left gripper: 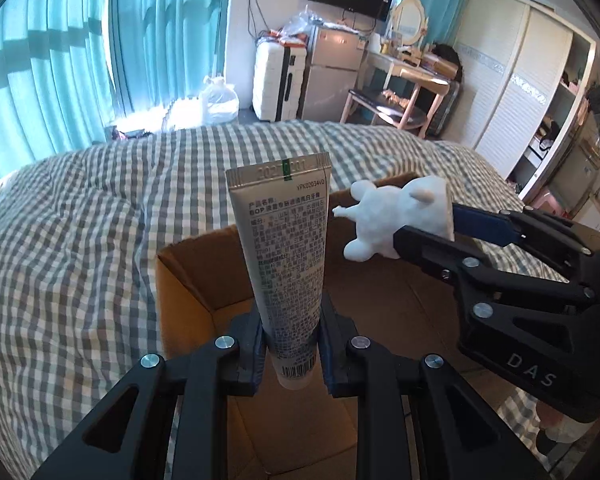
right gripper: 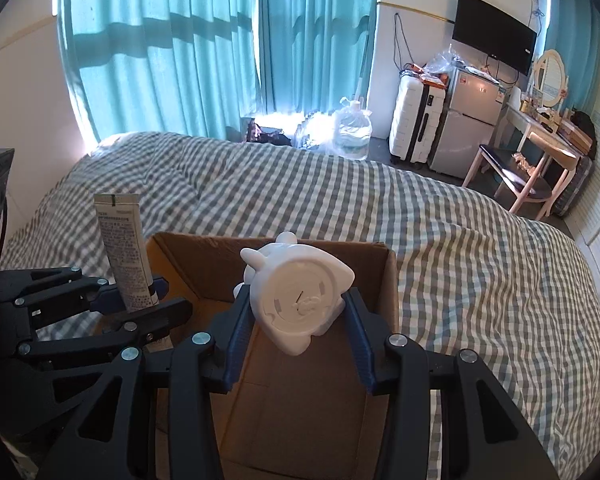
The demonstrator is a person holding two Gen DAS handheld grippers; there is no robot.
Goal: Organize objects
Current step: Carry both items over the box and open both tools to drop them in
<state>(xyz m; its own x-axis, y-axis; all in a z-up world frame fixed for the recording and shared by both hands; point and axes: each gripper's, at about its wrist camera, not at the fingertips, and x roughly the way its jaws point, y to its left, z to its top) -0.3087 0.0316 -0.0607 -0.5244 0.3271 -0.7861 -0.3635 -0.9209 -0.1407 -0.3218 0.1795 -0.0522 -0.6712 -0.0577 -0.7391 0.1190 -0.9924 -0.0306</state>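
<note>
Grippers hang side by side above an open cardboard box (right gripper: 392,280) on a checked bed (right gripper: 460,240), each carrying one item. On the left gripper (left gripper: 292,344), the jaws are closed on a tube (left gripper: 284,248) near its cap end, its long axis running straight out from the jaws, crimped end away from them, over the box's left part. On the right gripper (right gripper: 296,320), the jaws clamp a white figurine (right gripper: 300,296) by its sides, flat base facing the camera, over the middle of the box. Both loads appear to sit above the cavity, though depth is hard to judge through the fisheye. Release, by this reading, would drop each inside; neither looks clearly nearer the box floor.
</note>
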